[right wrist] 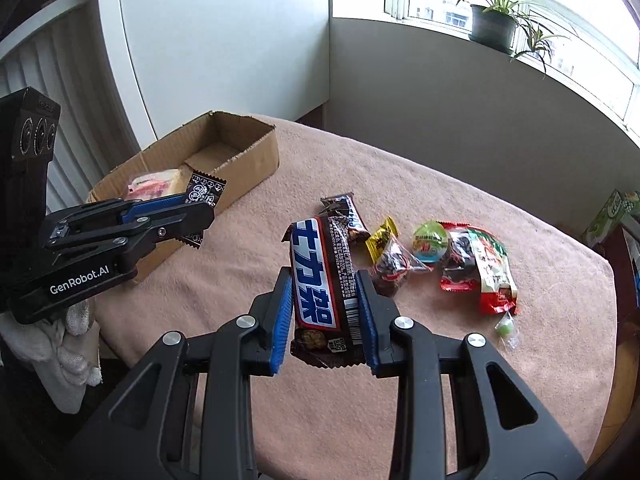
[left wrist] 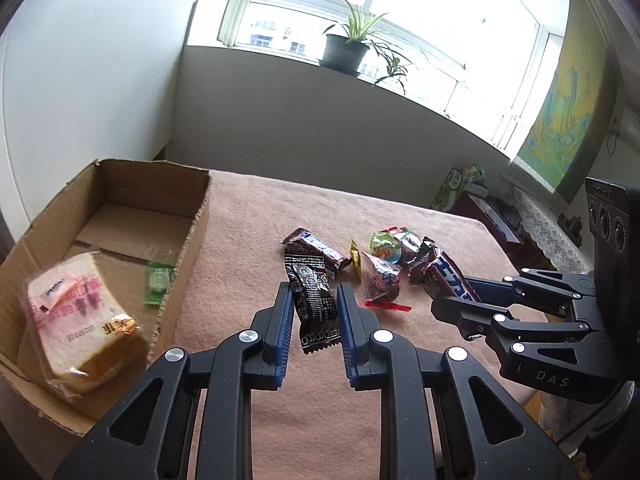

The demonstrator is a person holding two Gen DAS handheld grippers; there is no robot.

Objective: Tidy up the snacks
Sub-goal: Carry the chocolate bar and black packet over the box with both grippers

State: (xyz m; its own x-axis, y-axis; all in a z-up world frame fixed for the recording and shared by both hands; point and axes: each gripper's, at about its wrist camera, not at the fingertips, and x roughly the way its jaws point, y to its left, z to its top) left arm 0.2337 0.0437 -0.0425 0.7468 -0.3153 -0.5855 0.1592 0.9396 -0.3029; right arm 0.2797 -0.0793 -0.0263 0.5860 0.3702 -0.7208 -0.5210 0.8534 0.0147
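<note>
Both claws loaded, you're mid-carry: cardboard box [right wrist: 208, 160] far left on the pink cloth [right wrist: 440, 360] comes next; swing over it before releasing. Right gripper [right wrist: 325, 320] clamps the Snickers bar [right wrist: 320, 276] narrowly. Left gripper [left wrist: 314, 320] pinches a black patterned wrapper [left wrist: 314, 304]. Loose snacks [right wrist: 440, 256] wait right.

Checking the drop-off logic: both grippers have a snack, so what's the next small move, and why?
Probably carry the left gripper, shut on the black packet, over the cardboard box on its left. The box already holds bread. The right gripper, gripping the chocolate bar, sits farther from it.
</note>
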